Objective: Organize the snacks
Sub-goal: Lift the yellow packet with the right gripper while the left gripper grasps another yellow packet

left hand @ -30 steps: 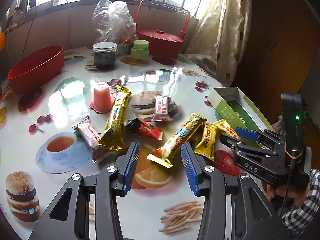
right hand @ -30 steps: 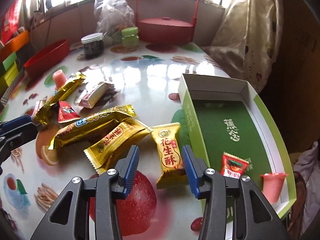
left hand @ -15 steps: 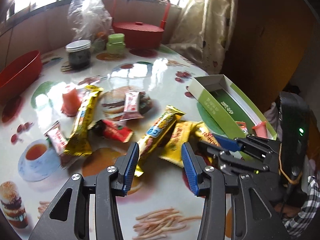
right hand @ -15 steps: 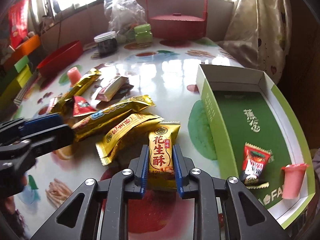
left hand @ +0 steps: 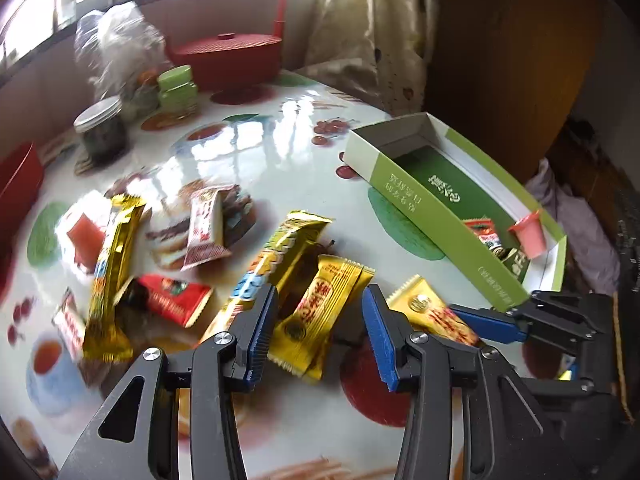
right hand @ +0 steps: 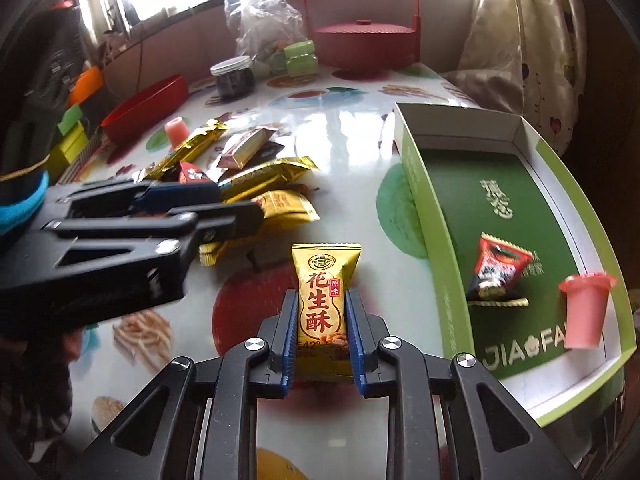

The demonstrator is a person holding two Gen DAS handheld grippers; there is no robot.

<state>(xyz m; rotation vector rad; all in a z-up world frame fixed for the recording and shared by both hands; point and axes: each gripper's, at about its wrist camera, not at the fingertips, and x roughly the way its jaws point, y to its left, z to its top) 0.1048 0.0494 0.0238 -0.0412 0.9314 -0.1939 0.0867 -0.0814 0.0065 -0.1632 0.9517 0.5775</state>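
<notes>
My right gripper (right hand: pixel 321 300) is shut on a yellow peanut-crisp packet (right hand: pixel 325 268), just left of the green box (right hand: pixel 424 208). A red-black packet (right hand: pixel 500 272) and a pink jelly cup (right hand: pixel 586 312) lie in the box. In the left wrist view, my left gripper (left hand: pixel 320 300) hangs open above another yellow packet (left hand: pixel 316 320), with the pads off it. A long gold bar (left hand: pixel 280 256), a red packet (left hand: pixel 172 298), a second gold bar (left hand: pixel 112 264) and a white-red packet (left hand: pixel 206 232) lie scattered to its left. The right gripper (left hand: pixel 472 320) appears there at the right with its packet (left hand: pixel 432 312).
At the table's far side stand a red lidded basket (left hand: pixel 226 56), a dark jar (left hand: pixel 100 132), green tubs (left hand: pixel 178 88) and a plastic bag (left hand: pixel 116 48). A red bowl (left hand: pixel 16 184) sits at the left edge. A pink jelly cup (left hand: pixel 84 236) is on the table. A curtain hangs behind the box.
The right gripper's jaws closed on the yellow peanut-crisp packet. My left gripper shifted right, from over the long gold bar to over the yellow packet, and rolled a little.
</notes>
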